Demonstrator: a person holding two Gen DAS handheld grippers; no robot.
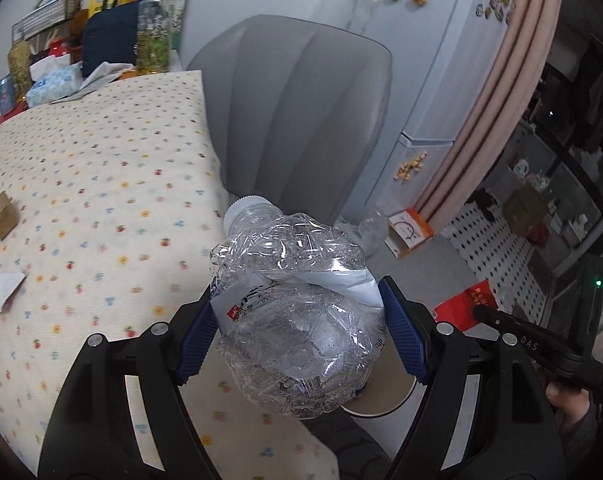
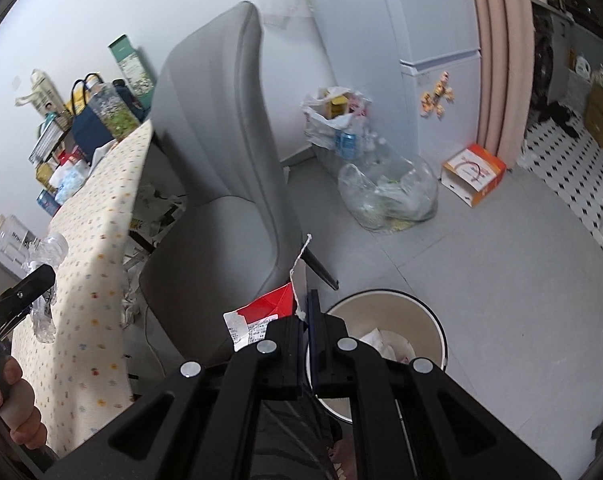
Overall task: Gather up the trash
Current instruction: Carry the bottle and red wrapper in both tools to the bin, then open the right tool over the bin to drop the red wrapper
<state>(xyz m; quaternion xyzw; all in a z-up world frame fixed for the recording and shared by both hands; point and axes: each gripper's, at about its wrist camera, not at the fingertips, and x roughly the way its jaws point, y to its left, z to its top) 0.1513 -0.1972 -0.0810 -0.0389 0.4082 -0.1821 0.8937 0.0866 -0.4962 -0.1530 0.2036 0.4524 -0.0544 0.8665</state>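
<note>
The left claw (image 1: 297, 324) grips a crushed clear plastic bottle (image 1: 297, 312) between its blue pads, held above the counter's near right corner, where the dotted cloth (image 1: 101, 200) hangs over the edge. The right claw (image 2: 307, 320) is pinched tight on a torn red and white wrapper (image 2: 261, 316), held just over the left rim of a round cream bin (image 2: 433, 320) on the floor. Behind stand a grey chair (image 2: 221, 160) and clear bags of trash (image 2: 389, 196); a small cardboard box (image 1: 3, 216) lies at the counter's left edge.
</note>
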